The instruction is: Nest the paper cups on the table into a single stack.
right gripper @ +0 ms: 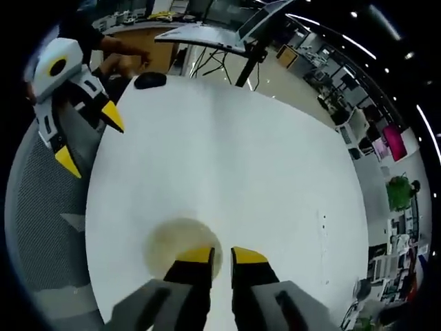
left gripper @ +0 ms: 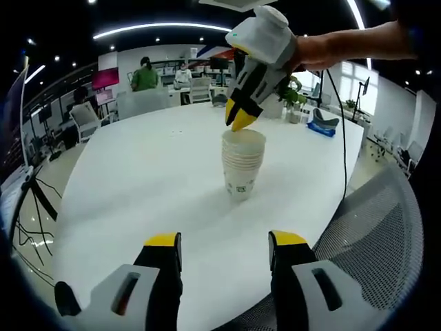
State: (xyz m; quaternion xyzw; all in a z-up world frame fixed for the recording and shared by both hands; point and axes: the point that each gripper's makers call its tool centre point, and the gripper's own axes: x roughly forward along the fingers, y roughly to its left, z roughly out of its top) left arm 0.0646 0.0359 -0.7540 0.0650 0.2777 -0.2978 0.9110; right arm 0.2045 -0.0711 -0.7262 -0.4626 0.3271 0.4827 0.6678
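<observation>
One upright stack of paper cups (left gripper: 243, 165) stands directly beneath the right gripper (left gripper: 240, 118), whose nearly closed jaws meet its rim. We note the left gripper (left gripper: 224, 249) gaping, empty, farther off.

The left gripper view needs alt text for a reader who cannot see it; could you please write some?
A stack of nested paper cups stands upright on a white table, with the right tongs poised at its top rim, jaws close together. The left tongs wait open in the foreground, near a mesh chair.
</observation>
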